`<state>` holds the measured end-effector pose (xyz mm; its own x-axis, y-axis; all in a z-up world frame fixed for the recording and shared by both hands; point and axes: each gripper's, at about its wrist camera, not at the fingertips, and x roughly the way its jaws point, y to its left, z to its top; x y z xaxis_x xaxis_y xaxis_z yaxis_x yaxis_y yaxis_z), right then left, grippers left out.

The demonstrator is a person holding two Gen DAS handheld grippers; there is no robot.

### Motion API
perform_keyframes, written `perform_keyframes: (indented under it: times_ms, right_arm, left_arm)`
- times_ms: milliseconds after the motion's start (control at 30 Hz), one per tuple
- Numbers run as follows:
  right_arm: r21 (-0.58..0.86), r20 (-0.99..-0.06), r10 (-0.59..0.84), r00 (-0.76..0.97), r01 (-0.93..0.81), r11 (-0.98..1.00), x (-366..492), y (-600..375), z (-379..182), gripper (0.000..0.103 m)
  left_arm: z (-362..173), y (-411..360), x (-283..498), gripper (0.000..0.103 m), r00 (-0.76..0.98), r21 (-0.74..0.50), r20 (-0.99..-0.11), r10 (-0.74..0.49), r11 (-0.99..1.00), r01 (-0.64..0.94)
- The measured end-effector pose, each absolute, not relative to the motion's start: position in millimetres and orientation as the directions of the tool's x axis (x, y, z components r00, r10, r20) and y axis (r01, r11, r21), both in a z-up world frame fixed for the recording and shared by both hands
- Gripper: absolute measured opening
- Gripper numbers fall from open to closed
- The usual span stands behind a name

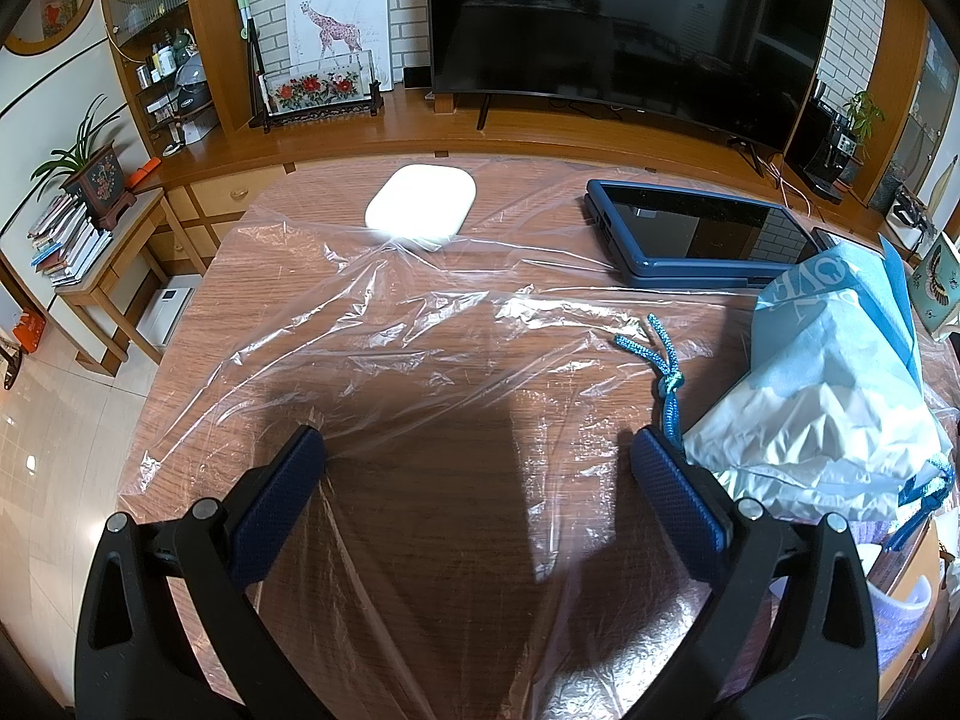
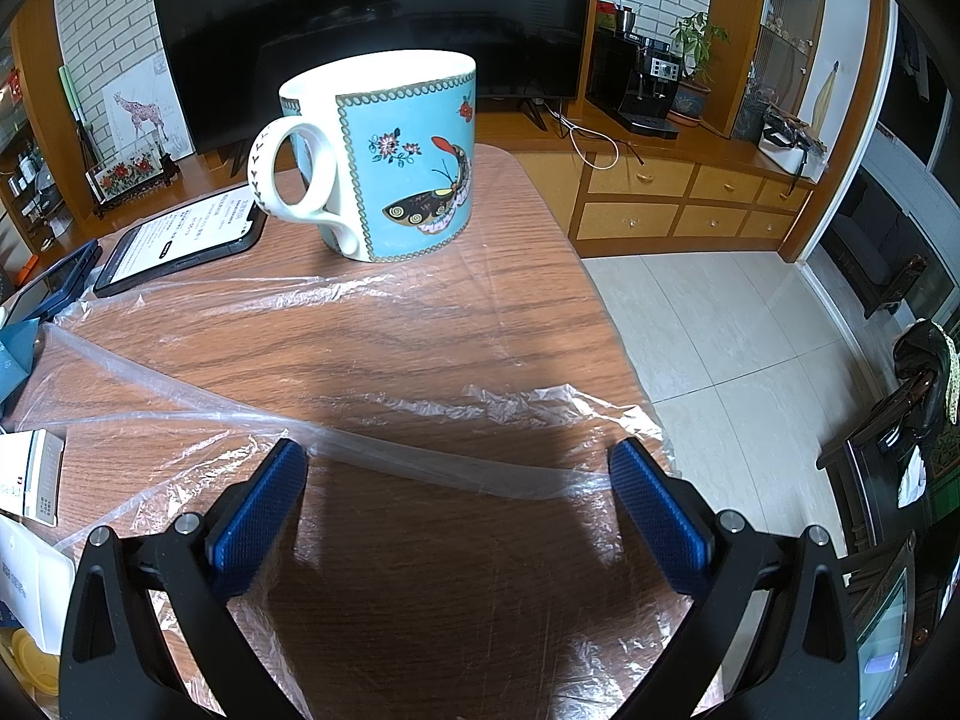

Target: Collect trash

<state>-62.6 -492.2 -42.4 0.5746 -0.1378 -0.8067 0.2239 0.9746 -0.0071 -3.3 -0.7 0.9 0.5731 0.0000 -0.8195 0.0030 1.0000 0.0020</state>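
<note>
My left tool (image 1: 477, 450) spread wide, gripping nothing, above clear plastic sheet (image 1: 384, 324) crumpled flat on bench (image 1: 192, 312); blue-white bag (image 1: 834, 396) with blue cord (image 1: 663, 369) just right of it; white pad (image 1: 420, 207) and tablet (image 1: 702, 231) far; my right tool (image 2: 459, 468) also wide, empty, over same sheet (image 2: 360, 450); butterfly mug (image 2: 390, 159) far; phone (image 2: 180, 237) far left.

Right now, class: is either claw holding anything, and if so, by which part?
Nothing is held. The left claw and right claw are both open over the plastic sheet, with only sheet and table between their fingers.
</note>
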Motion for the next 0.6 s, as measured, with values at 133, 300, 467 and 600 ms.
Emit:
perform_keyframes:
  times_ms: [133, 300, 467, 600]
  right_arm:
    - [-0.007, -0.807, -0.138, 0.575, 0.224, 0.975, -62.6, -492.0, -42.4, 0.099]
    - [-0.007, -0.807, -0.138, 0.575, 0.224, 0.975, -62.6, -492.1, -42.3, 0.099]
    - [-0.006, -0.807, -0.137, 0.575, 0.224, 0.975, -62.9, -491.3, -42.0, 0.099]
    - [-0.004, -0.806, -0.134, 0.576, 0.222, 0.975, -63.9, -491.1, -42.0, 0.099]
  left_arm:
    - [1.1, -0.9, -4.1, 0.102, 0.573, 0.002, -0.82, 0.0, 1.0, 0.003]
    - [1.4, -1.0, -5.1, 0.102, 0.573, 0.001, -0.82, -0.001, 1.0, 0.003]
    - [1.6, -1.4, -6.1, 0.102, 0.573, 0.002, -0.819, 0.0, 1.0, 0.003]
    - [2.2, -1.0, -7.1, 0.102, 0.573, 0.001, -0.819, -0.001, 1.0, 0.003]
